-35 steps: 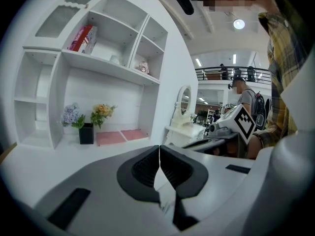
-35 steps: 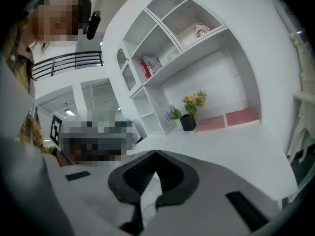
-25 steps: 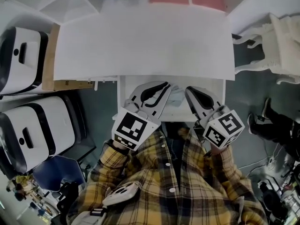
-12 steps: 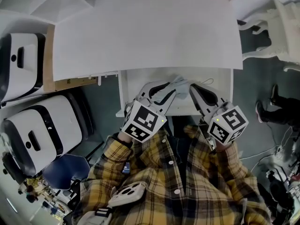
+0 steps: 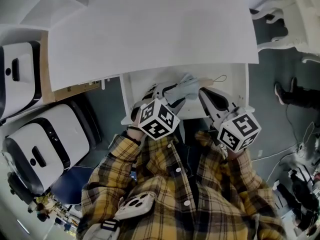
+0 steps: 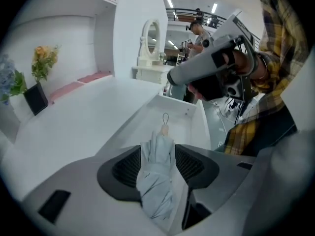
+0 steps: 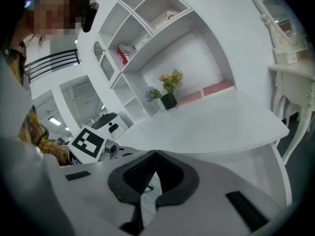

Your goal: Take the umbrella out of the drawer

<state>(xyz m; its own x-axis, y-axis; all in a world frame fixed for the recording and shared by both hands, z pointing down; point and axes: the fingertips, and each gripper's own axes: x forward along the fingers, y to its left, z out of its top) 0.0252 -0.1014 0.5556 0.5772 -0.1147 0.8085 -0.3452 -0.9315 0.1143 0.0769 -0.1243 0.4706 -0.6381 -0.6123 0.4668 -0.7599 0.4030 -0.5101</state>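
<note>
Folded umbrella (image 6: 157, 181) lies in the open drawer (image 6: 204, 124), strap toward 12 o'clock, lengthwise between the left gripper (image 6: 157, 150) fingers (image 6: 125, 168), just opened and released. The right gripper (image 7: 153, 154), at 3 o'clock, is clenched and empty.

Bright even indoor light, ceiling strip lights (image 6: 170, 3), fisheye-bent edges, dark vignetted corners, soft shadows
</note>
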